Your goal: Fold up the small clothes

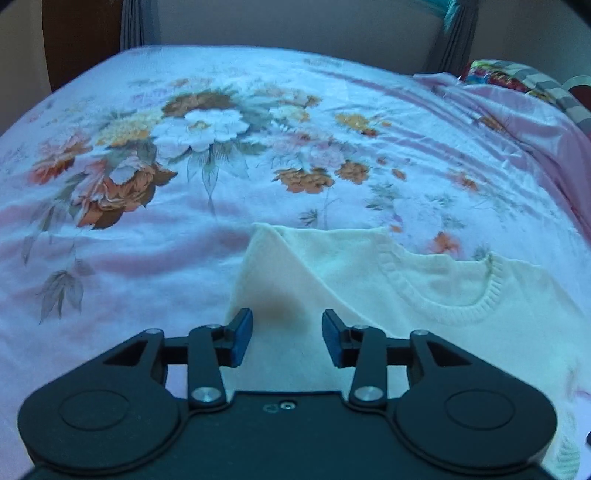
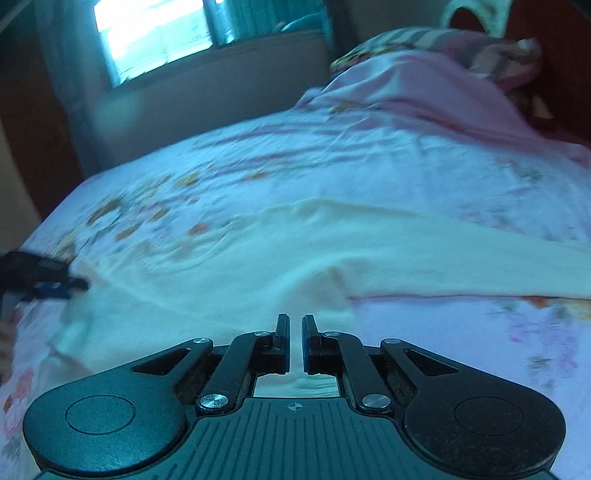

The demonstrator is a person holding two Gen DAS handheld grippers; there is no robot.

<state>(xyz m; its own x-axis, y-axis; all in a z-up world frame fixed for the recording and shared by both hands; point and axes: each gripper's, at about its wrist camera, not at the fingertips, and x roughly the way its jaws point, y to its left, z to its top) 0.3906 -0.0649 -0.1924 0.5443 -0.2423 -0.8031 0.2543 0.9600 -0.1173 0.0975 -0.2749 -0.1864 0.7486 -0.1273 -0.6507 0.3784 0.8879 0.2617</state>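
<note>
A cream knit sweater (image 1: 369, 273) lies on the floral bedsheet (image 1: 184, 147), its ribbed neckline (image 1: 476, 306) to the right and its left shoulder part folded inward. My left gripper (image 1: 287, 338) is open and empty just above the folded part. In the right wrist view the sweater (image 2: 258, 258) lies across the bed with one sleeve (image 2: 480, 258) stretched to the right. My right gripper (image 2: 294, 332) hovers over the sweater's near edge with its jaws nearly together and nothing visible between them. The left gripper (image 2: 55, 284) shows at the far left.
A pink blanket (image 2: 424, 92) and striped pillows (image 2: 424, 40) are piled at the head of the bed. A window (image 2: 147, 33) and curtains stand beyond the far edge. A dark wooden headboard (image 2: 561, 55) is at right.
</note>
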